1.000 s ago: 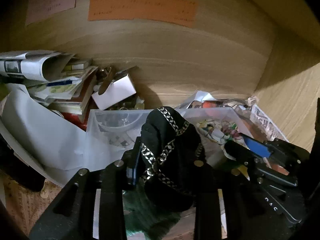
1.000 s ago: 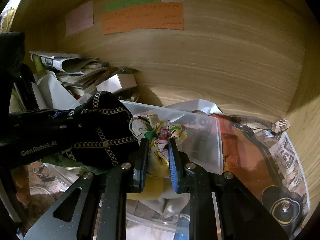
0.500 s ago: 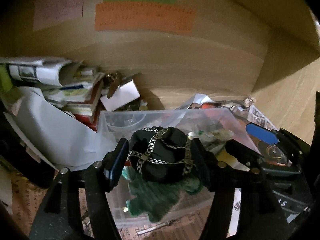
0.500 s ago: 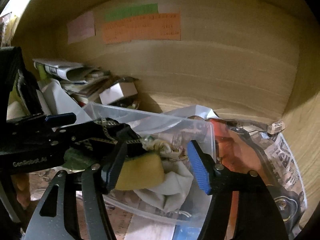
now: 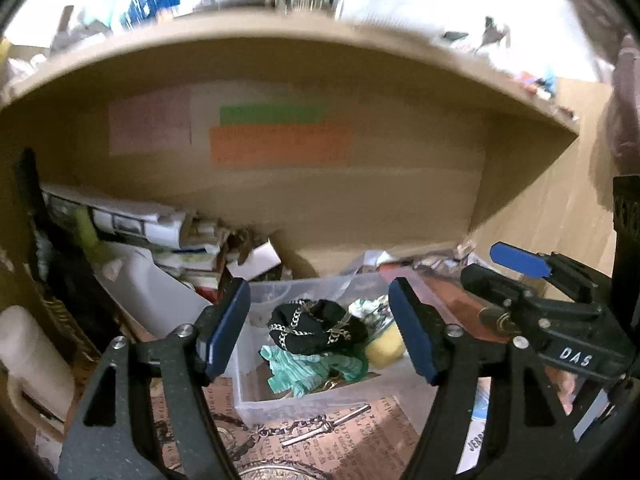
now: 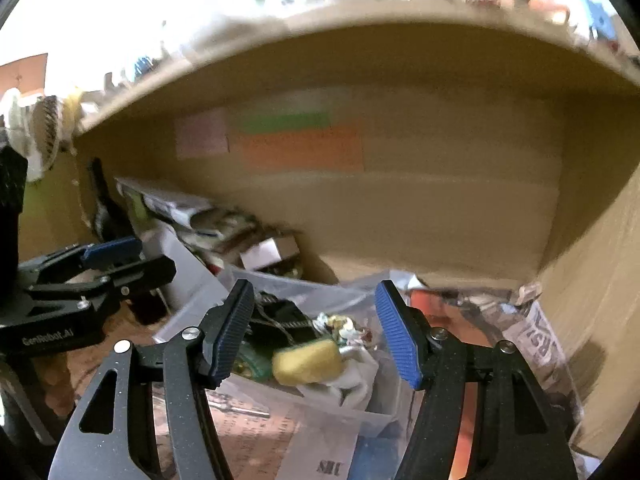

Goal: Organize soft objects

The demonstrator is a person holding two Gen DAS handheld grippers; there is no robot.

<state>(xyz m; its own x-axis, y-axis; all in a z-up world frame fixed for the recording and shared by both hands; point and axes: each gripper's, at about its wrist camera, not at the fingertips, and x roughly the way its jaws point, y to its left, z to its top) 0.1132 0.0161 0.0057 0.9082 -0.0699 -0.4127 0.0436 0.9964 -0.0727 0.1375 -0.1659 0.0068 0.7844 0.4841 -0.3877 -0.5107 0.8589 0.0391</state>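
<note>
A clear plastic bin (image 5: 280, 402) sits on the shelf floor and also shows in the right wrist view (image 6: 360, 416). In it lie a black cloth with a gold chain pattern (image 5: 316, 326), a green cloth (image 5: 304, 366), a yellow sponge (image 5: 386, 346) (image 6: 308, 360), a floral cloth (image 6: 344, 326) and a white cloth (image 6: 354, 380). My left gripper (image 5: 320, 334) is open and empty, pulled back in front of the bin. My right gripper (image 6: 316, 332) is open and empty, also back from the bin. Each gripper shows in the other's view, the right one (image 5: 532, 280) and the left one (image 6: 104, 264).
The bin stands in a wooden shelf compartment with coloured notes (image 5: 280, 146) on its back wall. A stack of papers and books (image 5: 160, 236) and a small white box (image 5: 256, 260) fill the left side. Printed wrappers (image 6: 536, 340) lie at right. A metal chain (image 5: 280, 432) lies before the bin.
Both grippers opened and let go: the left dropped the black chain-pattern cloth, the right the floral cloth, into the bin. Both then drew back out of the shelf.
</note>
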